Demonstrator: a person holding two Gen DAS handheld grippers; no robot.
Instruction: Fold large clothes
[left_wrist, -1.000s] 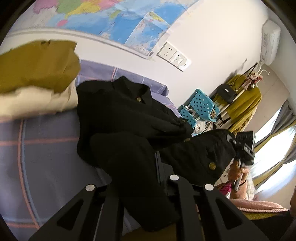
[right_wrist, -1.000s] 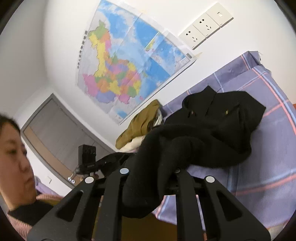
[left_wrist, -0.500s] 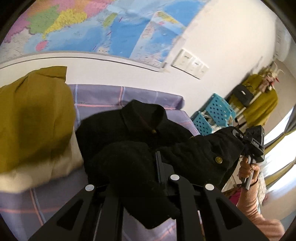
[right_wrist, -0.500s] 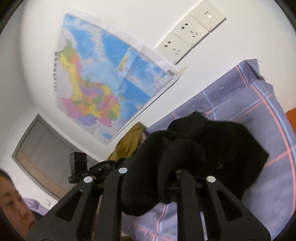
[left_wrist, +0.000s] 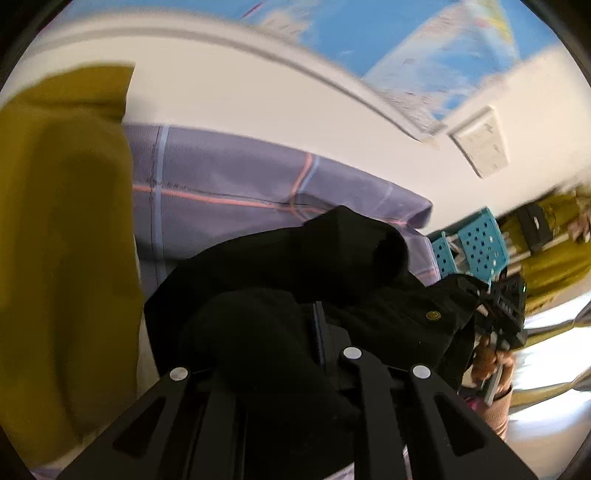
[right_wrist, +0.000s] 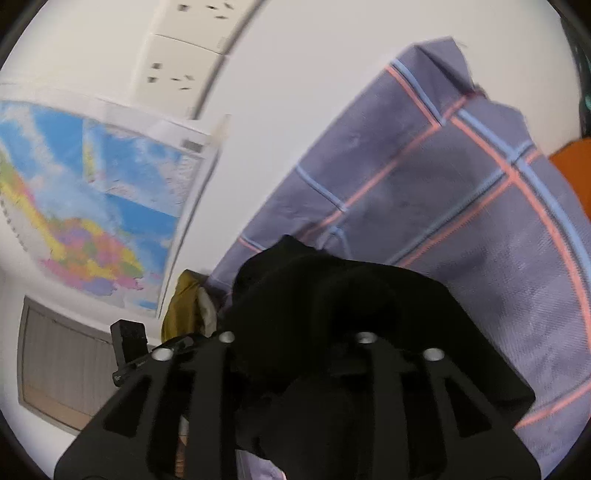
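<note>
A black jacket (left_wrist: 332, 266) with gold buttons lies bunched on a purple checked bedsheet (left_wrist: 229, 184). My left gripper (left_wrist: 266, 347) is shut on a fold of the black jacket, which drapes over its fingers. My right gripper (right_wrist: 295, 332) is shut on another bunch of the jacket (right_wrist: 332, 295) above the sheet (right_wrist: 461, 184). The right gripper also shows in the left wrist view (left_wrist: 502, 314), holding the jacket's far edge. Both sets of fingertips are hidden by cloth.
A stack of folded clothes, mustard on top (left_wrist: 62, 240), lies close at the left. A wall map (right_wrist: 81, 206) and sockets (right_wrist: 184, 55) are on the wall behind the bed. Blue baskets (left_wrist: 476, 247) and a clothes rack stand to the right.
Both grippers have carried the held jacket edges forward toward the wall and the collar. The mustard stack now looms closer on the left. The view is blurred with motion.
</note>
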